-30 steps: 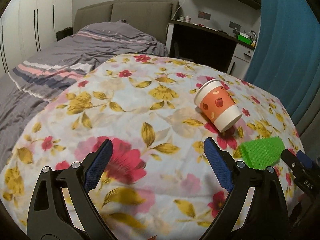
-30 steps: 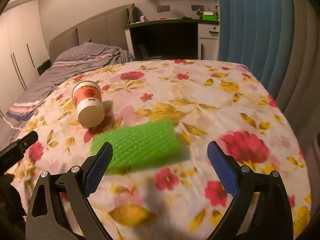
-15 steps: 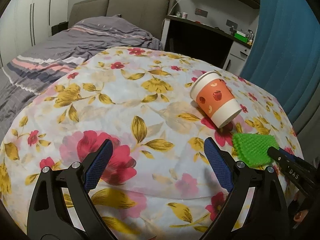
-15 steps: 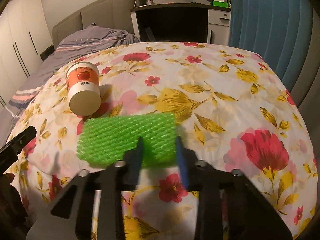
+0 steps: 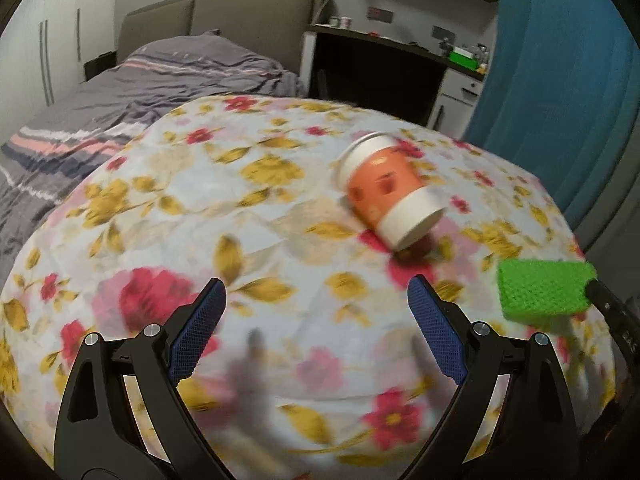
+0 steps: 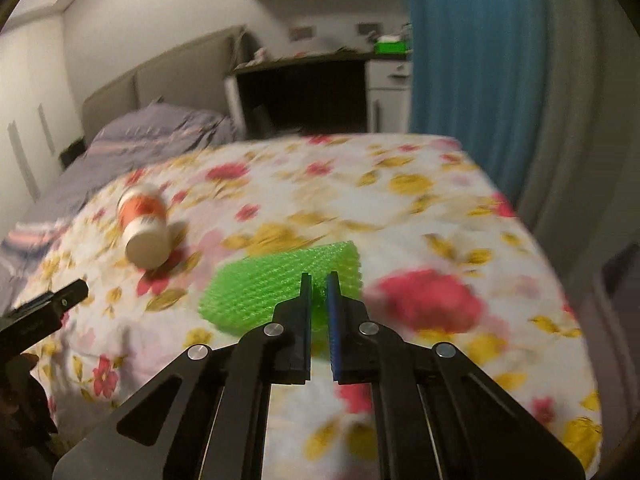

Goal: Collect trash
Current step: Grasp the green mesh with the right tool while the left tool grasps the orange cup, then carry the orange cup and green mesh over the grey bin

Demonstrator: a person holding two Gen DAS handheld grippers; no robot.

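An orange-and-white paper cup [image 5: 390, 196] lies on its side on the floral bedspread [image 5: 248, 216]. It is ahead and to the right of my left gripper [image 5: 316, 284], whose jaws stand wide open and hold nothing. My right gripper [image 6: 319, 280] is closing, and its pads pinch the near edge of a green foam net [image 6: 256, 292] that hangs just above the bedspread. In the left wrist view the green foam net [image 5: 540, 290] shows at the far right, held off the cover. The cup [image 6: 144, 228] lies to the left of the net in the right wrist view.
A grey striped duvet [image 5: 120, 92] and a padded headboard [image 5: 224, 12] lie beyond the floral cover. A dark desk [image 5: 380, 68] with a white drawer unit stands at the back. A blue curtain [image 5: 560, 80] hangs on the right, past the bed's edge.
My right gripper went from wide open to pinched on the green foam net, which has come up off the bedspread. My left gripper stayed open and drifted closer to the cup.
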